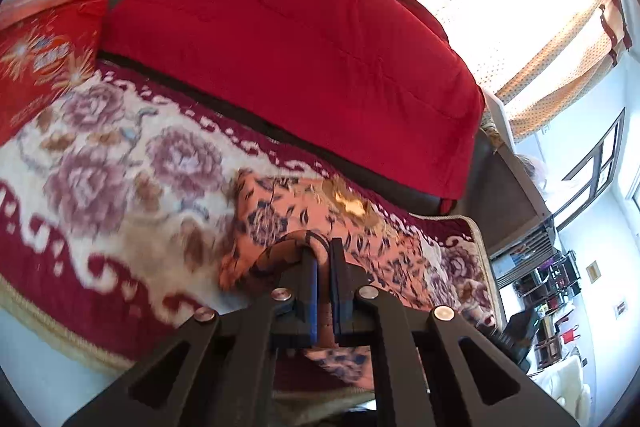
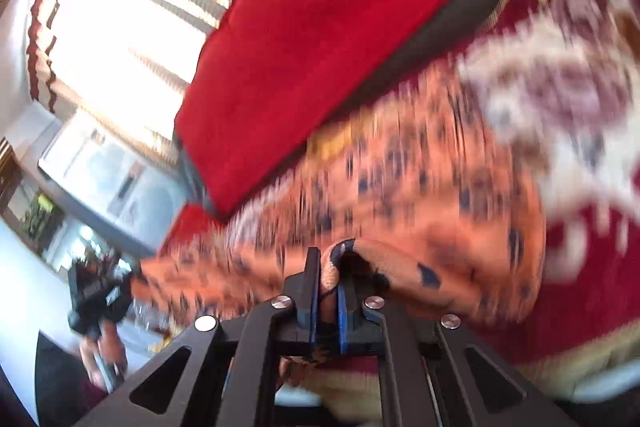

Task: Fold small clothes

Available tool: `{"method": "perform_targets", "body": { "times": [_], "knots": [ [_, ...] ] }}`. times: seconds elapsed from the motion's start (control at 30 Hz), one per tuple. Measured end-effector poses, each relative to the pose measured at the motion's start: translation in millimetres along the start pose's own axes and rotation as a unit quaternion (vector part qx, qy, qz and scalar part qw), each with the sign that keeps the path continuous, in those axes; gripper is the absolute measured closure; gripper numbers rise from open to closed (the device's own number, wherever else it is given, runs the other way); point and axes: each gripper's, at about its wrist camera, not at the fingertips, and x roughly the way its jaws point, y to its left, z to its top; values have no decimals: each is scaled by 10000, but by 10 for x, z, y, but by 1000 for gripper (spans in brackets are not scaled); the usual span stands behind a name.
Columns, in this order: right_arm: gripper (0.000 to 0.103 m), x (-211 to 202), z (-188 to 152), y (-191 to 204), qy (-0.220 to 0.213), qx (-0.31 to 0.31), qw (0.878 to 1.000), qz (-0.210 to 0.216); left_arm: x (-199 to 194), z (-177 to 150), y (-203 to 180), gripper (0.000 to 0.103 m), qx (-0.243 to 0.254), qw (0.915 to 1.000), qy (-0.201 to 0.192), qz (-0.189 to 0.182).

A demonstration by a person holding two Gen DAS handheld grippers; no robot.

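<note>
Nearest us, our left gripper (image 1: 324,259) has its jaws pressed together on a fold of the orange garment (image 1: 316,211), a small piece printed with dark blue leaves. In the right wrist view our right gripper (image 2: 328,275) pinches another rolled edge of the same cloth, jaws closed tight on it.

We see the garment lying on the floral blanket (image 1: 104,163), toward its right end in the left wrist view, its long axis running across the seat between our two grips; which end is the neck we cannot tell, since the right view is badly blurred. Its far edge reaches close to the red cushion (image 1: 288,43), which stands along the back. A red embroidered pillow (image 1: 40,55) sits at the far left, well apart from the cloth. Left of the garment the blanket gives us open flat room; to the right its tan border (image 1: 482,247) ends the surface.
</note>
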Motion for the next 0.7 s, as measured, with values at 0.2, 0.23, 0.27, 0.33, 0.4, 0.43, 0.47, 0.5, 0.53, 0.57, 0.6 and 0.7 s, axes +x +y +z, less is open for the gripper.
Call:
{"method": "perform_targets", "body": {
  "times": [0.2,0.23,0.27,0.33,0.4,0.43,0.47,0.5,0.53,0.57,0.6,0.7],
  "knots": [
    [96,447,1206,-190,-829,397,9956,-173,809,592,39,98,-43,9999,138,85],
    [96,539,1366,-285,-947,512,9939,-245,1054,708,95,98,-98,9996,228,165],
    [96,660,1528,-411,-1038,663,9919,-307,1247,783,153,98,-129,9992,278,250],
    [96,957,1782,-708,-982,1022,9893,-346,1599,884,282,98,-191,9981,374,449],
    [96,1293,1935,-1004,-783,1324,9877,-296,1944,932,479,97,-390,9961,534,585],
    [96,1445,1973,-1137,-643,1465,9866,-316,2140,932,631,97,-596,9941,621,667],
    [95,1583,1981,-1276,-472,1620,9852,-302,2234,932,715,97,-722,9929,654,687],
    [95,1679,1951,-1401,-323,1745,9838,-256,2330,919,827,97,-885,9917,665,655],
    [95,1786,1931,-1529,-213,1893,9815,-211,2396,897,937,97,-1055,9909,625,547],
    [95,1841,1904,-1622,-203,1996,9796,-135,2435,872,1033,97,-1219,9902,557,397],
    [94,1868,1872,-1727,-252,2166,9759,76,2445,849,1086,95,-1322,9896,503,274],
    [90,1856,1906,-1866,-213,2498,9667,508,2386,788,1215,87,-1694,9851,169,-251]
  ]
}}
